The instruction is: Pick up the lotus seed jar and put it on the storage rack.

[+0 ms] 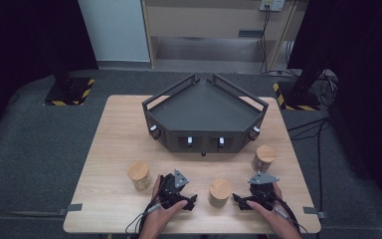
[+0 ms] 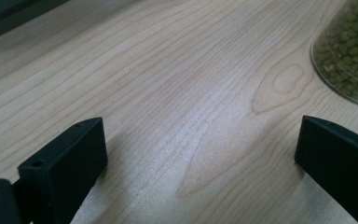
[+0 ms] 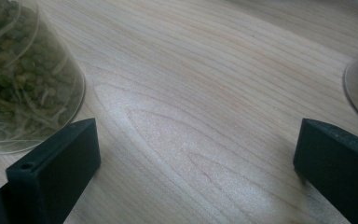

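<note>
Both tools, the left tool [image 1: 183, 199] and the right tool [image 1: 248, 199], rest released near the tabletop's [image 1: 109, 149] front edge, flanking the middle jar [image 1: 219, 192], probably ready to take it.

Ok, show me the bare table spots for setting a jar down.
Bare wood lies left of the dark tray, and along the table edge beside the left jar. Crowded: the middle jar between both grippers.

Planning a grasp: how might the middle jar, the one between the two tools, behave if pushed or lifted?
The middle jar looks clear-walled and smooth, so possibly slippery. Packed with green beans, it is probably heavy for its size. Upright and fairly tall, it could tip if pushed near its wooden lid.
</note>
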A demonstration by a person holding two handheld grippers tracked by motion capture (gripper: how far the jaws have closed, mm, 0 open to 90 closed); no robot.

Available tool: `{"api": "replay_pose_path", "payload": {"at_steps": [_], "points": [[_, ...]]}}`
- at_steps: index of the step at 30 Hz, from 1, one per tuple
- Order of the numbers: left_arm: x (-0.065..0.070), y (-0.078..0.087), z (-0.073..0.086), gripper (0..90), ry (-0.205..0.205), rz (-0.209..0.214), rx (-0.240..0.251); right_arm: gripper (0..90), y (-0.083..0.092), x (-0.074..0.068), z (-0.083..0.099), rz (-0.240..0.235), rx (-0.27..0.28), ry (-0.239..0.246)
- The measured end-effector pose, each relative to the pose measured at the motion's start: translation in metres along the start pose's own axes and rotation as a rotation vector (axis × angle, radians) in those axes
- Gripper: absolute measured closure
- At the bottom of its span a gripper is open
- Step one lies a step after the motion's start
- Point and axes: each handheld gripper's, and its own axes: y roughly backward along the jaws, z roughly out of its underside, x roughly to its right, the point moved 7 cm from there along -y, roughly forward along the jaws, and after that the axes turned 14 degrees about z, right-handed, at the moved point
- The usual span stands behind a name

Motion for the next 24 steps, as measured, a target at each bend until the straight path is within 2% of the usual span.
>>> {"api": "replay_pose_path", "payload": {"at_steps": [13,19,24], "points": [[0.008,0.020,-0.015,1.6,-0.015,-0.025,0.058,0.5,0.000,0.000,0.000,0.003,0.001,-0.001],[0.007,0.033,-0.022,1.7,-0.020,-0.046,0.077,0.5,0.001,-0.001,0.000,0.006,0.000,-0.004],[0.005,0.040,-0.025,1.7,-0.016,-0.048,0.096,0.5,0.001,-0.001,0.000,0.006,0.000,-0.005]]}}
